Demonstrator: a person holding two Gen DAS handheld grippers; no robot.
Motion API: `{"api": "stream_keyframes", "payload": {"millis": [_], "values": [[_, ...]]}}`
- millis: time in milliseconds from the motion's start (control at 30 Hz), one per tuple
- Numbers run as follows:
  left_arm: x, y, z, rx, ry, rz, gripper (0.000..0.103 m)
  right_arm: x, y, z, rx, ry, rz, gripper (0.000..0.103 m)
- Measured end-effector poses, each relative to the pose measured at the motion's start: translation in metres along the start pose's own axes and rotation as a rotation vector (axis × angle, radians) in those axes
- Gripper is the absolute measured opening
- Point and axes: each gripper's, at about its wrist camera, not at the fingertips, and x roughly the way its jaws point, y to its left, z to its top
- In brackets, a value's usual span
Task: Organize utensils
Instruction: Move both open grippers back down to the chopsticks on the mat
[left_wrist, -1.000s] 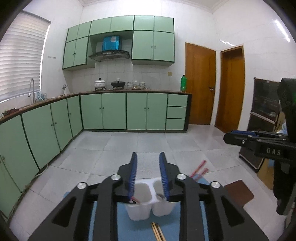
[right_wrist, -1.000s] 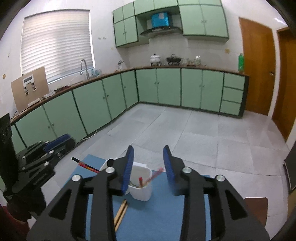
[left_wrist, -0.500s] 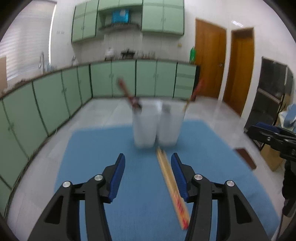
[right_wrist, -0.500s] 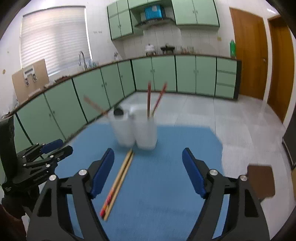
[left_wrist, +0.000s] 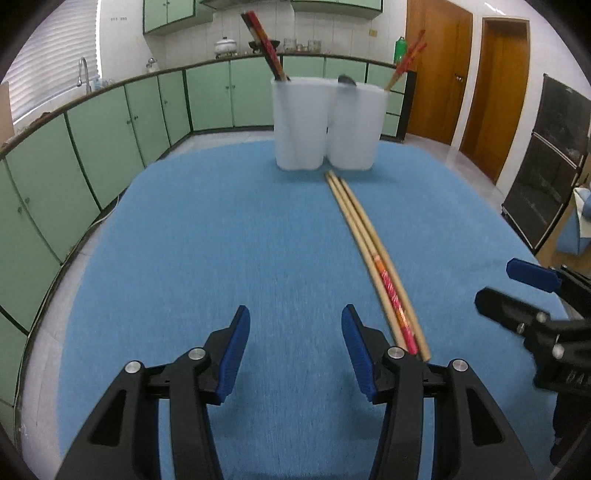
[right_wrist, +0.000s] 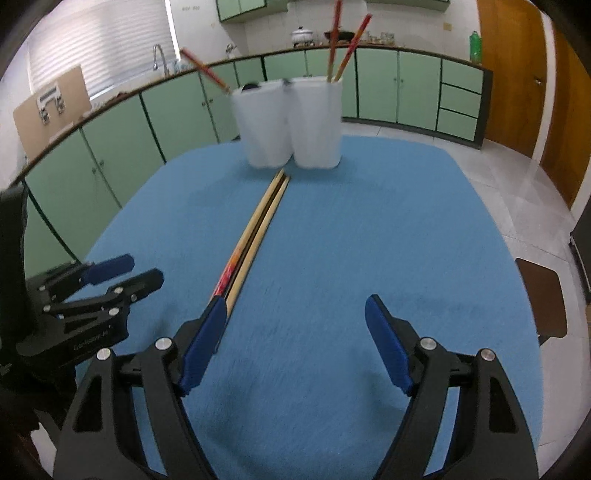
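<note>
Loosely paired, two chopsticks (left_wrist: 373, 251) lie on the blue mat (left_wrist: 221, 258), running up to the white holder (left_wrist: 328, 125) with more chopsticks. Left gripper (left_wrist: 295, 350) and right gripper (right_wrist: 295, 343) hover spread wide, empty.

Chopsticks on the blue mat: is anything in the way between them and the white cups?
No. The chopsticks lie flat with their far tips almost at the foot of the cups, and only bare mat shows between. Both grippers are open, holding nothing.

Both wrist views sit low over the blue mat (left_wrist: 221, 240), facing the white holder (left_wrist: 328, 125) beyond
</note>
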Motion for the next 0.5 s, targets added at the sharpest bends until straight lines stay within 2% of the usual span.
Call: {"api": "stream_keyframes", "payload": {"millis": [367,500], "values": [[0.007,0.005,-0.014,-0.019,0.037,-0.002,0.051,0.023,0.031,-0.018,-0.134,0.097,-0.034,0.075],[0.007,0.004,-0.016,-0.016,0.040,-0.004,0.052,0.025,0.034,-0.020,-0.161,0.087,-0.059,0.075]]}}
